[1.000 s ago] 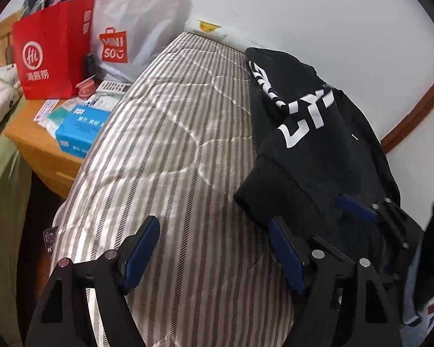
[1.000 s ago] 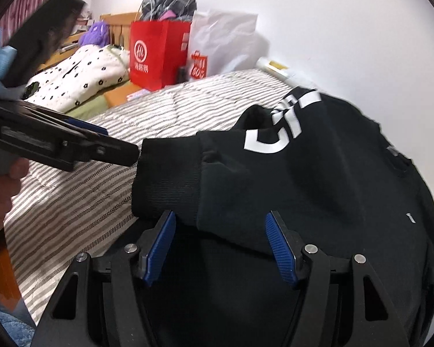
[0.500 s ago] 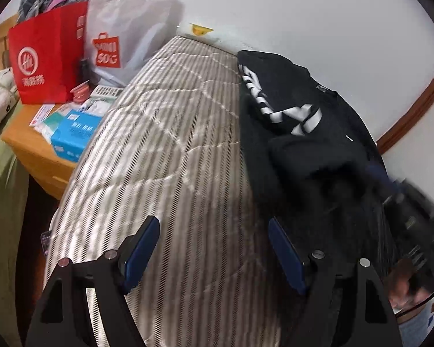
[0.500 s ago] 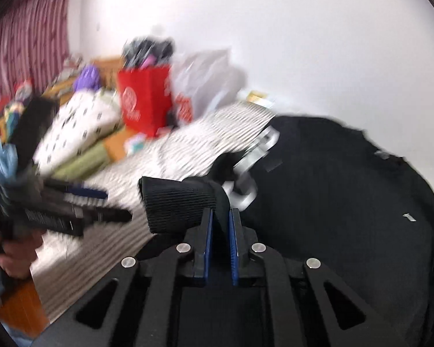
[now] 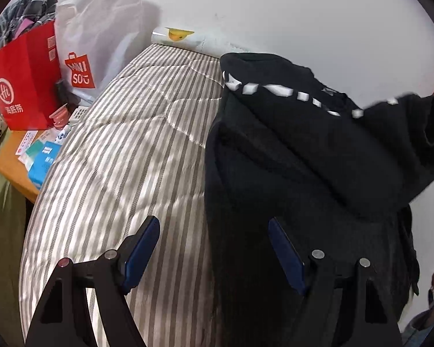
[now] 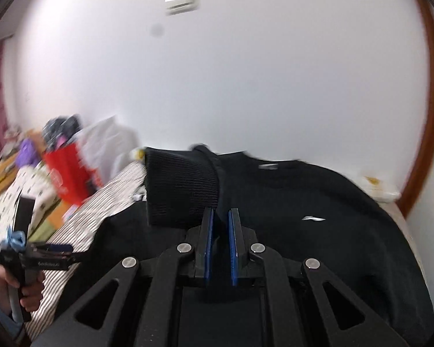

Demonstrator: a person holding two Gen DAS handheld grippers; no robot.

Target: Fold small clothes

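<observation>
Black sweatshirt [image 5: 289,150]: we see it lying along the right half of the left wrist frame, on the striped mattress [image 5: 124,156], with one part lifted and folded across toward the right edge; broken white lettering runs along the raised fold.

Sleeve cuff [image 6: 182,185]: in the right wrist view we find the ribbed cuff at centre frame, standing up just above the blue pads and raised off the body of the garment, which fills the lower right with a small white logo on it.

Right gripper [image 6: 220,231]: we see its jaws drawn close together with black fabric between them at the base of the cuff; that frame is blurred, so we take the clamp as likely rather than plain.

Left gripper [image 5: 214,248]: we see its jaws wide apart at the bottom of the frame, the left pad over bare striped mattress, the right pad over the sweatshirt's near edge, nothing held between them. It also shows at lower left of the right wrist view, gripped in a hand.

Red paper bag [image 5: 26,78]: upper left of the frame, beside the mattress.

White Miniso bag [image 5: 101,37]: just right of the red bag, against the wall.

Blue box [image 5: 43,164]: left edge, on a wooden surface below the bags.
</observation>
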